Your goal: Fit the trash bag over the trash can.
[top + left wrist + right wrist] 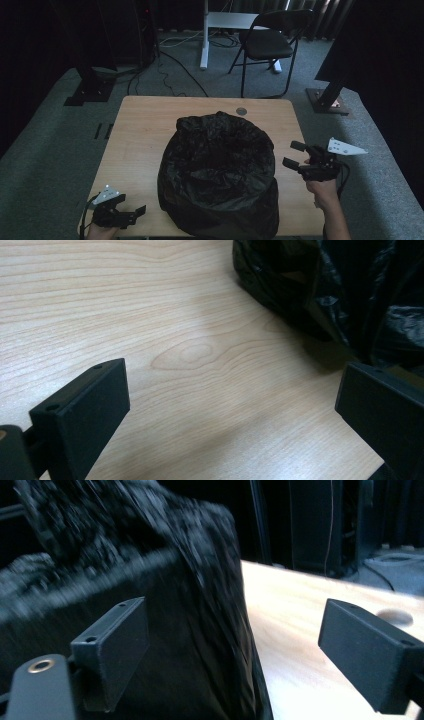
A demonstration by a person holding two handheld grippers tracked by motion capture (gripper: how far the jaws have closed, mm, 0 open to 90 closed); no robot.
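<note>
R hand [324, 192] raised beside bag [218, 172], fingers apart.

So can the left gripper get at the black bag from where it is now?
Probably yes. The left gripper lies low at the table's near corner with jaws open, and bare wood alone separates it from the black bag's side.

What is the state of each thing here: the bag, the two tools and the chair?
Bag: standing on the table, mouth open upward, crumpled, not held.
Left tool: open, nothing between its jaws, low over the table beside the bag.
Right tool: open, nothing gripped, raised beside the bag.
Chair: unfolded, standing on the floor behind the table.
</note>
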